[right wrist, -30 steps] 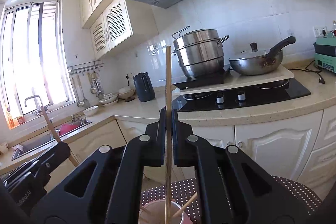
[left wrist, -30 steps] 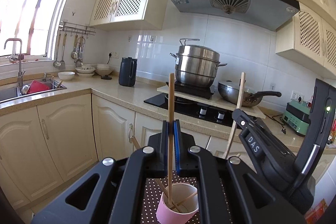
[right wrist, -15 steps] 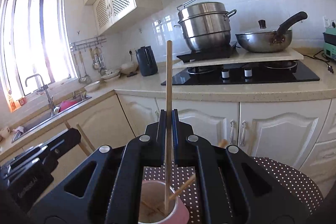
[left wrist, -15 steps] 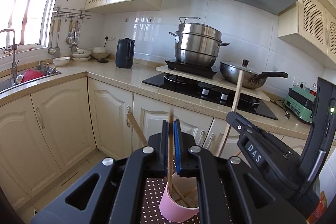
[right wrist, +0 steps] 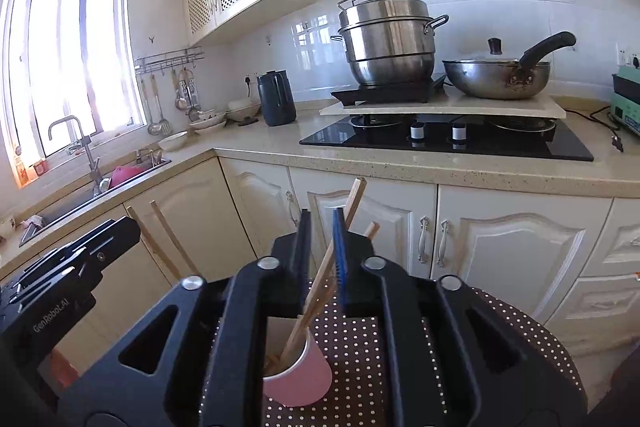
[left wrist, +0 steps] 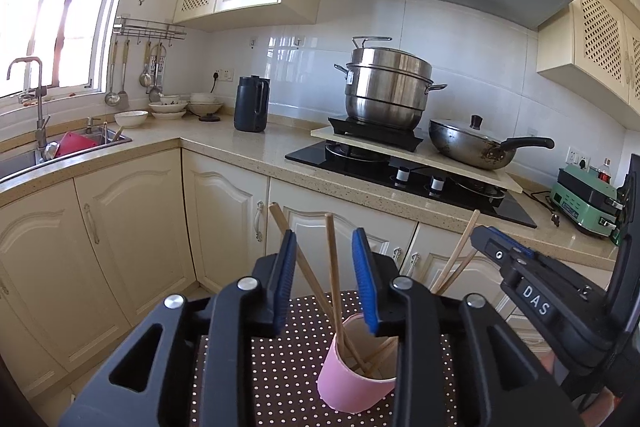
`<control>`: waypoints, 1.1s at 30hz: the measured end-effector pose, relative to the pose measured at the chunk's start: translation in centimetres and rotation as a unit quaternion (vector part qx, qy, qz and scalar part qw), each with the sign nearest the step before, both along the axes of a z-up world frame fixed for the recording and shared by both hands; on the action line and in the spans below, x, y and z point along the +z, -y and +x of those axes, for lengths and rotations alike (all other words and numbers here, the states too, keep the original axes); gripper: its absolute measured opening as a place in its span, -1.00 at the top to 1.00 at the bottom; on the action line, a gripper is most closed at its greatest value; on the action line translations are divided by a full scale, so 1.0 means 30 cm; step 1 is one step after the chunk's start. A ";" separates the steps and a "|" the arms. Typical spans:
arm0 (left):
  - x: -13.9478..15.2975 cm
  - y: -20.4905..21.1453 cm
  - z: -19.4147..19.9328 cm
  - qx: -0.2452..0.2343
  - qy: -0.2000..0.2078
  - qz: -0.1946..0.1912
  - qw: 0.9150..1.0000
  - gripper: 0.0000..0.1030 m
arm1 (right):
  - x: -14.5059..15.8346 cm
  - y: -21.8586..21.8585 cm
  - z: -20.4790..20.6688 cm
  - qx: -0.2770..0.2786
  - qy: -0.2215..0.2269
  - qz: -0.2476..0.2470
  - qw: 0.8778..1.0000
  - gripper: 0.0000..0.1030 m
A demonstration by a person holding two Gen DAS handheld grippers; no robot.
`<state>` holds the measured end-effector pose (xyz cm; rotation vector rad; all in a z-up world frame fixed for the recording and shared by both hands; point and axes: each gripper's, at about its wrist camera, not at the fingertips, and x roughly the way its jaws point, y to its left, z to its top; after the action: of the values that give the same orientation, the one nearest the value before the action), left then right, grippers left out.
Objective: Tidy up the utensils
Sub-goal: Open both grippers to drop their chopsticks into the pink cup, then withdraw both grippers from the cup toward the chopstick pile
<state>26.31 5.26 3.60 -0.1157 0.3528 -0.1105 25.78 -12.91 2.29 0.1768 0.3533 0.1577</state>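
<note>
A round table (left wrist: 280, 355) in a brown cloth dotted white carries a smooth pink paper cup (left wrist: 352, 383) holding thin wooden chopsticks (left wrist: 333, 279) that lean apart. The left gripper (left wrist: 325, 281) and right gripper (right wrist: 322, 255) have just been opening; each has black arms and ribbed blue pads set apart around a loose stick.

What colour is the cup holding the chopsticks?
Pink cup; clearest in the left wrist view.

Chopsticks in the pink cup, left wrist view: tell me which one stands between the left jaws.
The near-upright chopstick rising between the blue pads, touching neither. The others lean away: one crosses left, two tilt right.
</note>
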 end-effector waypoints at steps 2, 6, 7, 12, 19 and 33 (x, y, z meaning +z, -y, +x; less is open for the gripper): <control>0.003 -0.002 -0.020 0.000 0.001 0.002 1.000 0.36 | 0.012 0.006 -0.028 -0.006 0.007 -0.002 1.000 -0.16; 0.015 -0.012 -0.062 0.001 0.004 0.001 1.000 0.30 | 0.028 0.012 -0.084 -0.013 0.020 -0.013 1.000 -0.19; 0.017 -0.013 -0.072 0.003 0.005 0.001 1.000 0.29 | 0.030 0.015 -0.101 -0.015 0.017 -0.012 1.000 -0.19; 0.029 -0.018 -0.144 0.003 0.009 0.002 1.000 0.19 | 0.046 0.028 -0.182 -0.010 0.014 -0.012 1.000 -0.22; 0.021 -0.004 -0.279 0.000 0.010 0.011 1.000 -0.04 | 0.041 0.054 -0.295 -0.010 -0.008 -0.019 1.000 -0.44; -0.173 0.035 -0.426 -0.015 -0.056 0.017 0.998 -0.24 | -0.211 0.129 -0.422 -0.042 -0.130 -0.020 0.990 -0.68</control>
<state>13.54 4.21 -1.58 -0.0831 0.4678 -0.1285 13.11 -16.78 -4.05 0.1723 0.6072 0.0439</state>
